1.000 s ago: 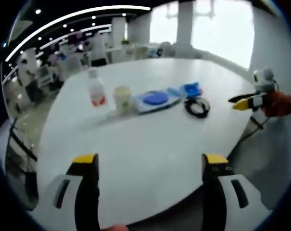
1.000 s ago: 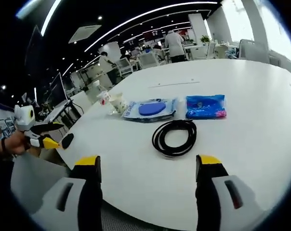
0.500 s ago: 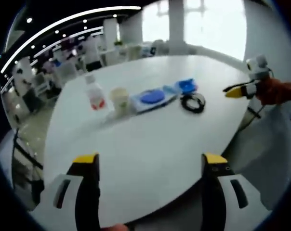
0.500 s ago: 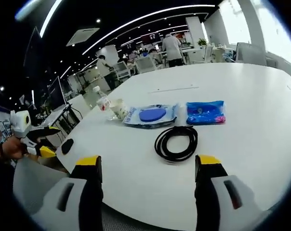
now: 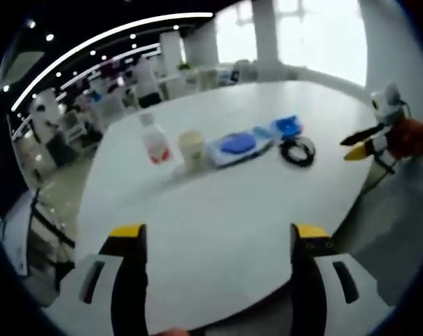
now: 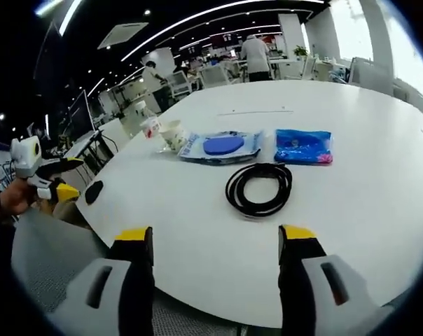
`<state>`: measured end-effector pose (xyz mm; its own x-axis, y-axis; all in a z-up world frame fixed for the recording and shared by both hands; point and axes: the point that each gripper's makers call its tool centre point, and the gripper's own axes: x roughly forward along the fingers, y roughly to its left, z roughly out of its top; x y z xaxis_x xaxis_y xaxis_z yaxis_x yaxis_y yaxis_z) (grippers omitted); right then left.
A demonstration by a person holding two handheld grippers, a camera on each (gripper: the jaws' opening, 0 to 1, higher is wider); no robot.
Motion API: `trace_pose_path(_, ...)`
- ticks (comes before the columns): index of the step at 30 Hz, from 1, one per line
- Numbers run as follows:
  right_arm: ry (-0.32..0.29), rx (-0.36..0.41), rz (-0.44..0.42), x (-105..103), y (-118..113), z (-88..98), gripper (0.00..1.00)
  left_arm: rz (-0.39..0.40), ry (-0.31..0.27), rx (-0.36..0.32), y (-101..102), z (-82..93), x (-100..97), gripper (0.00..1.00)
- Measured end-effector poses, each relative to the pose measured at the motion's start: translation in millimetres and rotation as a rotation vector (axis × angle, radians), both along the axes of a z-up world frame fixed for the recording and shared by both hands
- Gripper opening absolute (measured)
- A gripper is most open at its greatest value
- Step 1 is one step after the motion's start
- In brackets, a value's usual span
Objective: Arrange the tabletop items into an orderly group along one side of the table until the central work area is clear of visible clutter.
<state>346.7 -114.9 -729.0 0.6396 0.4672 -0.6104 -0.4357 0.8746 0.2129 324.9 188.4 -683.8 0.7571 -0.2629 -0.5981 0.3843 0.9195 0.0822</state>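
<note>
A round white table [image 5: 218, 203] [image 6: 365, 175] carries a row of items. From one end stand a small clear bottle with a red label [image 5: 155, 143] [image 6: 150, 126], a paper cup [image 5: 193, 148] [image 6: 172, 134], a clear packet with a blue disc inside [image 5: 237, 145] [image 6: 222, 146], a blue packet [image 5: 288, 127] [image 6: 303, 145] and a coiled black cable [image 5: 297, 150] [image 6: 259, 188]. My left gripper [image 5: 220, 241] is open over the near table edge. My right gripper [image 6: 217, 245] is open, with the cable ahead of it. Each gripper also shows in the other's view, the right gripper [image 5: 362, 143] and the left gripper [image 6: 54, 183].
A small black oval object [image 6: 94, 192] lies near the table edge by the left gripper. Office desks, chairs and people fill the background beyond the table. Bright windows stand behind the table's far side.
Both views have shifted slightly with the hands. The items on the table have not moved. Both grippers stay open.
</note>
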Motion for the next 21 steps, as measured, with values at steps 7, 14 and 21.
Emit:
trace_pose_path(7,0.006,-0.011,0.012,-2.1,0.8,-1.8,0.70,-0.026,0.004,0.018,-6.1,-2.3,-1.8,0.81)
trace_pose_path(14,0.024,0.003,-0.014,-2.5,-2.7,-4.5,0.69,-0.022,0.007,0.012,-4.9,-2.6,-1.1,0.81)
trace_pose_path(21,0.033,0.004,-0.015,-2.8,-3.3,-6.2,0.68,-0.012,0.004,-0.004,-4.5,-1.7,0.4,0.81)
